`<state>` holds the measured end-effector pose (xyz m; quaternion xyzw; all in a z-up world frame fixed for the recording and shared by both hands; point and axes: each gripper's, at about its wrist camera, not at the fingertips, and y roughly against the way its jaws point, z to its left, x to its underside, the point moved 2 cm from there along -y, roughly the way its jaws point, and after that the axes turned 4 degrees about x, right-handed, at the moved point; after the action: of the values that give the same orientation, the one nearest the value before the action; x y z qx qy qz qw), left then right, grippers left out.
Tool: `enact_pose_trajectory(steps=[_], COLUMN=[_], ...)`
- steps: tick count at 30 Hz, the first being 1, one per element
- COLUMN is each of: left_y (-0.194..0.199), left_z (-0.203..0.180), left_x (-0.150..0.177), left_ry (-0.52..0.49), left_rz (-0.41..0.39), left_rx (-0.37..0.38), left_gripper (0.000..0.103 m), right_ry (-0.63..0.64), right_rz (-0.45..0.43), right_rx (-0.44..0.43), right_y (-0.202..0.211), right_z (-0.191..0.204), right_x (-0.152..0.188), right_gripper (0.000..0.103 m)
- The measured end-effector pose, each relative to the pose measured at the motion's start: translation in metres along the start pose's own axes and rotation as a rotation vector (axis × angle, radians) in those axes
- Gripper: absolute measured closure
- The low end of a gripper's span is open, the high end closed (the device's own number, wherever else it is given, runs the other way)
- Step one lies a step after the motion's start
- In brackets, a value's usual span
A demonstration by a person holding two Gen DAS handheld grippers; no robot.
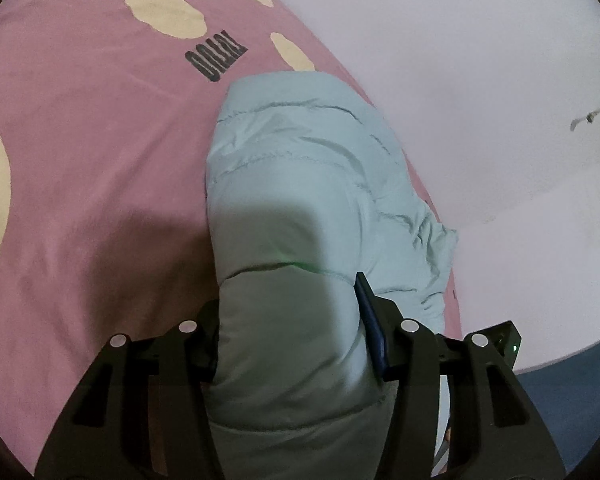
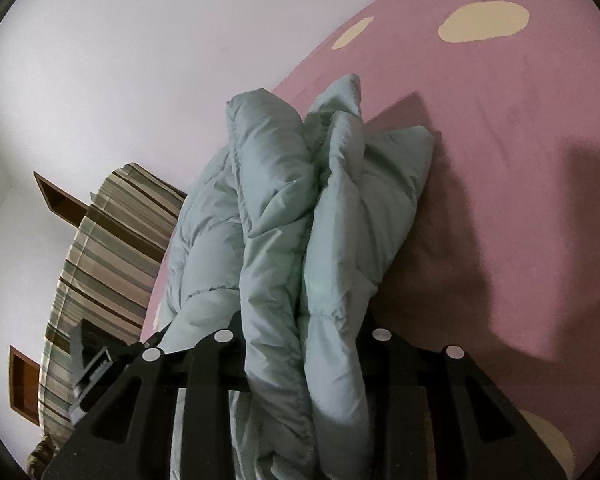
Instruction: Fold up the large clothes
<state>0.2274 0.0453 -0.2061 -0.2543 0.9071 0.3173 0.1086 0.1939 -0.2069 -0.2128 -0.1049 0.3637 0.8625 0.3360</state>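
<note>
A pale blue-green quilted puffer jacket (image 1: 300, 168) lies bunched on the pink bed sheet (image 1: 92, 160) close to the wall. My left gripper (image 1: 288, 320) is shut on a thick padded fold of it, and the blue pad (image 1: 370, 320) of the right-hand finger presses into the fabric. In the right wrist view the same jacket (image 2: 284, 208) is gathered into several upright folds. My right gripper (image 2: 306, 332) is shut on that bundle, and the fabric fills the gap between the black fingers and hides their tips.
The pink sheet (image 2: 500, 140) carries cream spots (image 1: 164, 12) and black lettering (image 1: 216, 60). A white wall (image 1: 460, 60) runs along the bed's edge. A striped cushion (image 2: 100, 264) and brown wooden shelves (image 2: 56, 196) sit at the left of the right wrist view.
</note>
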Motion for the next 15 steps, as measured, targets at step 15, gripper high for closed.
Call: enact_pose_trajectory(steps=[15], left_y=[0.018], left_z=[0.007], left_x=[-0.053], left_ry=[-0.009], left_rz=[0.004], left_rx=[0.026], left_gripper=[0.03], right_ry=[-0.173], right_rz=[-0.032], right_rx=[-0.035], right_y=[0.019], right_z=[-0.039], right_x=[-0.051], right_gripper=[0.036])
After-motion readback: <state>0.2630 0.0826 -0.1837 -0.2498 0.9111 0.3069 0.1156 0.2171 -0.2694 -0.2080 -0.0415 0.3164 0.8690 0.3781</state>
